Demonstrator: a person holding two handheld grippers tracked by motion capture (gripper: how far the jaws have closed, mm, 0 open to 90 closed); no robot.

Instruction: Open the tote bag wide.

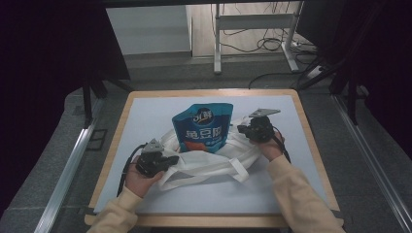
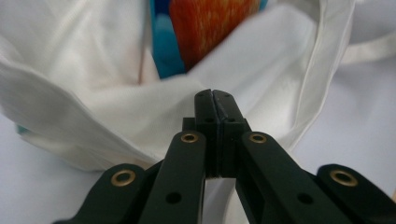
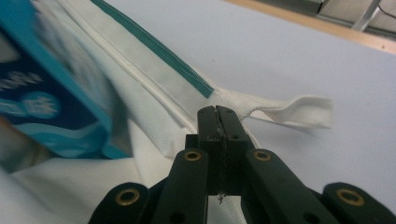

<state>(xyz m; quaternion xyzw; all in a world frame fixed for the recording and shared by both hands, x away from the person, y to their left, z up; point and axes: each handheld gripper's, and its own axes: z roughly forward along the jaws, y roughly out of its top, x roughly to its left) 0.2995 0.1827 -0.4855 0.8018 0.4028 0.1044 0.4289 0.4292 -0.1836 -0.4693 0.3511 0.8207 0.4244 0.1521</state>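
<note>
You are working a white cloth bag (image 1: 204, 162) lying near the middle of the table (image 1: 145, 116), with a blue snack pouch (image 1: 203, 127) standing partway in its mouth and leaning toward the far edge. Your left gripper (image 1: 171, 160) is sitting at the bag's left side, and in the left gripper view its jaws are pressed together on a fold of the bag's rim (image 2: 140, 105), with the pouch's blue and orange print (image 2: 205, 28) just beyond the cloth. Your right gripper (image 1: 243, 129) is sitting at the bag's right side, next to the pouch. In the right gripper view its jaws are clenched on the bag's edge where a strap (image 3: 289, 112) joins a teal-trimmed seam (image 3: 154, 46). Both hands are resting low by the table.
</note>
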